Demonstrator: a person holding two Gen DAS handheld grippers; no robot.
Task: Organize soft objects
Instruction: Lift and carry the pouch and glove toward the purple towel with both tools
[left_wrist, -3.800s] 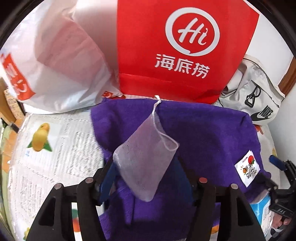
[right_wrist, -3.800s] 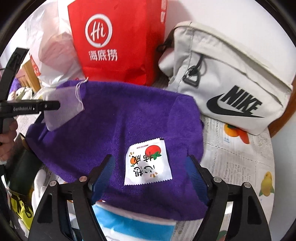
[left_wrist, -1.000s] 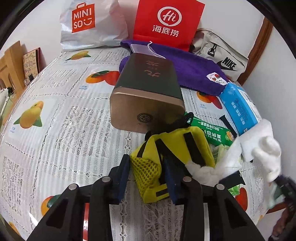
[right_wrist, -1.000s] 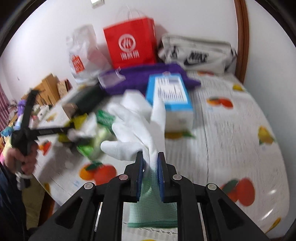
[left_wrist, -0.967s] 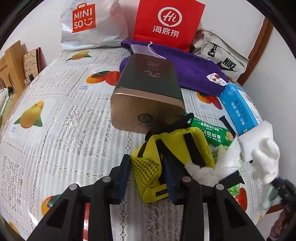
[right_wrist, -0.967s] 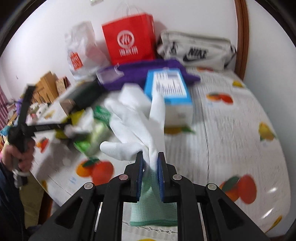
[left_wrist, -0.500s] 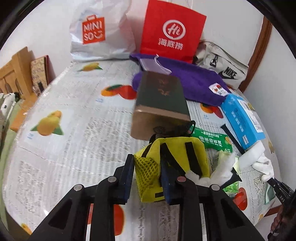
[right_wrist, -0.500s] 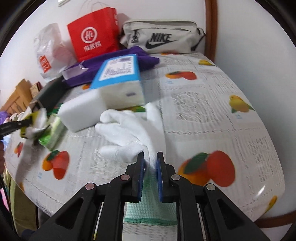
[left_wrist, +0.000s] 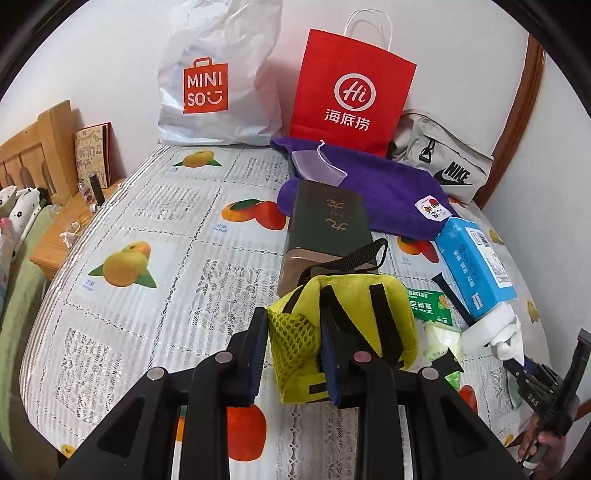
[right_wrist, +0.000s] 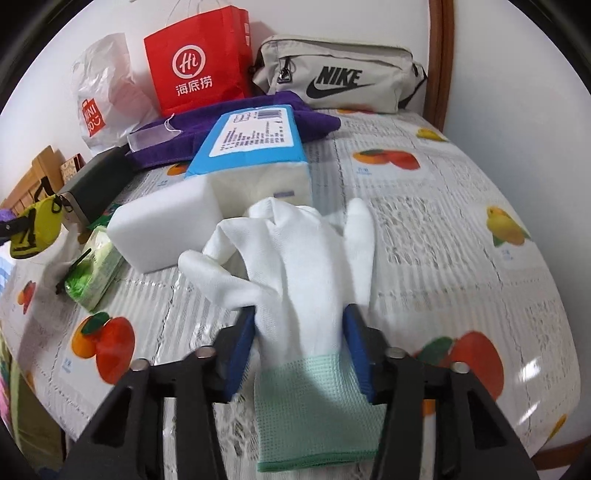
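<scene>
Since half a second ago our right claw (right_wrist: 299, 328) has spread apart, and the white glove (right_wrist: 295, 266) with its mint-green cuff now lies limp on the surface (right_wrist: 443, 240) between the parted pads. Our left claw (left_wrist: 291, 350) pinches the yellow mesh pouch (left_wrist: 340, 317), lifted before the dark box (left_wrist: 325, 221).

Looks like somebody's home, probably a bedroom corner. The tabletop (left_wrist: 192, 236) has one of those plastic lace covers printed with oranges and persimmons. Behind it, against the white wall, sit a MINISO shopping bag (left_wrist: 218, 74), a red Hi paper bag (left_wrist: 351, 92) and a grey Nike pouch (left_wrist: 443, 162). Left of the tabletop there's a wooden headboard (left_wrist: 33, 147) and bedding (left_wrist: 14, 206).
</scene>
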